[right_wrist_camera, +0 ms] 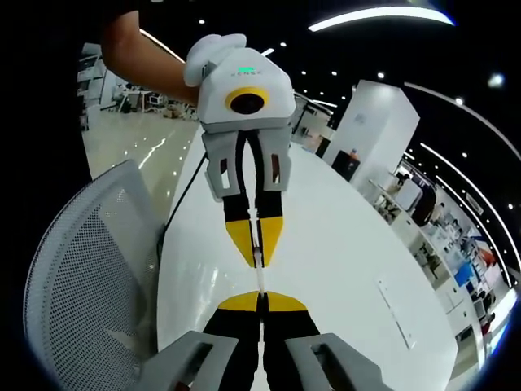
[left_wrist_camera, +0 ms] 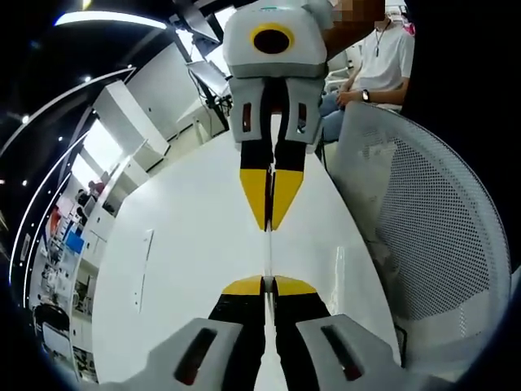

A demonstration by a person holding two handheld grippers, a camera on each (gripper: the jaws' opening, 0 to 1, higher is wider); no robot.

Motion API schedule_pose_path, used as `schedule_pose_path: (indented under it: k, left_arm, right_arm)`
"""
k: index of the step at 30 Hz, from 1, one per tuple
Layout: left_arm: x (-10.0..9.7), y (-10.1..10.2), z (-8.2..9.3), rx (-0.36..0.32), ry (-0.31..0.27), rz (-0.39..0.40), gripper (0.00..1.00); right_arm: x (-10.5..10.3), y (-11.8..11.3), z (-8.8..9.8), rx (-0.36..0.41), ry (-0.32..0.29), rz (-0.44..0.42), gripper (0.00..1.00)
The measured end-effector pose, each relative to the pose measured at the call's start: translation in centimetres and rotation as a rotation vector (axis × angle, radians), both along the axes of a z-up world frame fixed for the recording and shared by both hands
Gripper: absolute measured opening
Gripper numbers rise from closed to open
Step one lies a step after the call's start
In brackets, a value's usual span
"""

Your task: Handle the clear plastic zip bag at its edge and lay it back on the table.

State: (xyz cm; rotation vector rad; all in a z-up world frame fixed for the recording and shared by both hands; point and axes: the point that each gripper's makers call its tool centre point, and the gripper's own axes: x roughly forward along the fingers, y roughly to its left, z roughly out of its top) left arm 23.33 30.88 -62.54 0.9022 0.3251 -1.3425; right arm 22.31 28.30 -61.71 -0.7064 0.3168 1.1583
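Stretched edge-on above the white surface [left_wrist_camera: 187, 244], the clear zip bag [left_wrist_camera: 269, 254] is pinched at opposite edges by both grippers' closed fingers, left gripper [left_wrist_camera: 269, 281] and right gripper [right_wrist_camera: 261, 295]; lowering evenly should lay it flat.

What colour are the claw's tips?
Yellow, on black fingers; clearest on the left claw in the left gripper view.

Left gripper [left_wrist_camera: 269, 281]: faced tip to tip by right gripper [left_wrist_camera: 269, 220], above long white table [left_wrist_camera: 187, 269].
Clear plastic zip bag [left_wrist_camera: 268, 252]: stretched edge-on between both tips.
White mesh chair [left_wrist_camera: 431, 236]: beside the table edge.
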Motion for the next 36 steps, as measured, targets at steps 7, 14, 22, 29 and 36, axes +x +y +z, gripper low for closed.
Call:
schedule_pose_path:
  k: [7,14,22,29,36]
  left_arm:
    - [0.06,0.08,0.05,-0.002,-0.003,0.003,0.0]
    - [0.04,0.07,0.02,-0.003,-0.001,0.0,0.0]
    - [0.17,0.36,-0.05,-0.002,-0.001,0.005,0.0]
    - [0.27,0.8,-0.1,0.002,-0.001,0.012,0.0]
    - [0.23,0.69,-0.01,0.002,-0.002,0.012,0.0]
  right_arm:
    - [-0.12,-0.22,0.12,-0.003,0.0,-0.003,0.0]
    - [-0.17,-0.26,0.1,-0.002,0.001,-0.004,0.0]
    - [-0.12,-0.41,0.16,-0.004,0.001,-0.004,0.0]
    - [-0.18,-0.62,0.15,-0.003,0.002,-0.002,0.0]
    - [-0.2,-0.69,0.22,-0.001,0.001,0.001,0.0]
